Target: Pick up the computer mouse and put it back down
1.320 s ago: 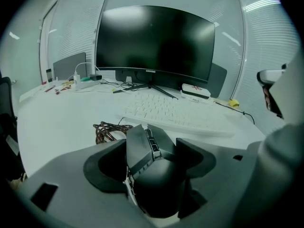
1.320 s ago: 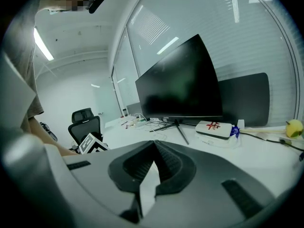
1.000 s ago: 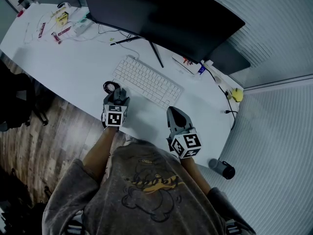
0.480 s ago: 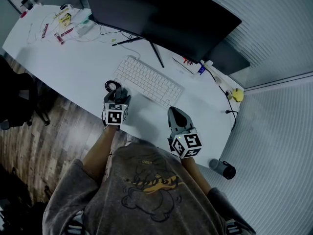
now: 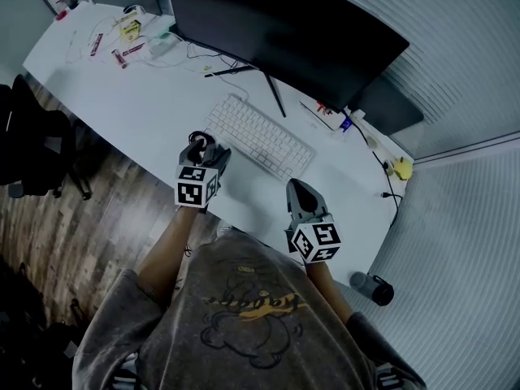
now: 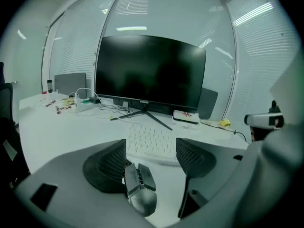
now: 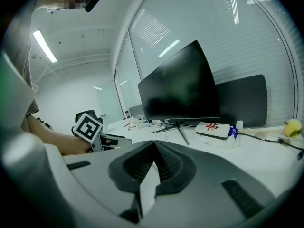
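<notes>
The dark computer mouse [image 6: 139,190] lies on the white desk [image 5: 122,104] between the jaws of my left gripper [image 6: 151,156]. It sits close against the left jaw, with a wide gap to the right one. This gripper is open. From the head view the mouse [image 5: 196,142] shows just beyond my left gripper [image 5: 207,151], left of the keyboard. My right gripper [image 5: 297,192] hovers near the desk's front edge, right of the keyboard. Its jaws [image 7: 154,156] are pressed together with nothing between them.
A white keyboard [image 5: 260,136] lies in front of a large dark monitor [image 5: 284,31] on a stand. Cables and small items [image 5: 130,35] clutter the far left. A yellow object [image 5: 400,169] sits at the right end, a dark bottle [image 5: 374,287] stands below on the floor, and a black chair [image 5: 32,149] stands left.
The head view has swung a little, so everything sits further right in it. Both grippers hold about the same places on the desk, and the left stays at the mouse.
</notes>
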A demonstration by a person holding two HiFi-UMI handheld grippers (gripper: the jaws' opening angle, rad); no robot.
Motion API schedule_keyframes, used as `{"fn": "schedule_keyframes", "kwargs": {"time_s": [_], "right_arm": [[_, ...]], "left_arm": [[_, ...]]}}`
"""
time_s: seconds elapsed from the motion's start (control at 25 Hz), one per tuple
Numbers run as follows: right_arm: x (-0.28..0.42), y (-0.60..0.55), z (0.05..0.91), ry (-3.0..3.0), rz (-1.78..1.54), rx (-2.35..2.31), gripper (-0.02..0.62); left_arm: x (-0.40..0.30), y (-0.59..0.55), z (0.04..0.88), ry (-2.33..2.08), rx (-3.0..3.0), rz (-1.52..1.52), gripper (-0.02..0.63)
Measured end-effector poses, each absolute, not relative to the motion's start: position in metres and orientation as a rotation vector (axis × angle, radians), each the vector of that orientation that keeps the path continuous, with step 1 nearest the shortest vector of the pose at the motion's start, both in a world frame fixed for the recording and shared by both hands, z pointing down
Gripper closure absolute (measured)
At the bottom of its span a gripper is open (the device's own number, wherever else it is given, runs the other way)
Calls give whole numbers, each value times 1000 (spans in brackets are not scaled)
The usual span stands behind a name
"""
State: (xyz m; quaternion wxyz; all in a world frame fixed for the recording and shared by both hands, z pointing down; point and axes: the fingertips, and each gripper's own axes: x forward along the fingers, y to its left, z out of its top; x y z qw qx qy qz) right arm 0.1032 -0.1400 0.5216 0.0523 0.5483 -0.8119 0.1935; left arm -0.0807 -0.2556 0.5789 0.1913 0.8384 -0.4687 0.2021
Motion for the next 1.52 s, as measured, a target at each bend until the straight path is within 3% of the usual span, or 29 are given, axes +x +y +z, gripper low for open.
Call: {"fn": "schedule_keyframes", "kwargs": {"time_s": [0.6,0.64,0.72,0.96,1.52], "right_arm": [[98,-141,498,-2514,503,1667,589],[99,-142,497,-2511,498,1679,589],[101,-141,494,-2505,485,1696,589],[99,-137,492,-2512,464,1702,589],[101,-130,498,-2516,478,1702,589]], "left_arm": [[-76,-188,475,-1242,2590,376,272],[-76,-185,474,-1244,2591,368,283],[-76,-179,472,-1258,2582,339,402],[-84,-171,473,-1335,2581,296,554],[-96,-167,495,-1371,2505,267,586]]}}
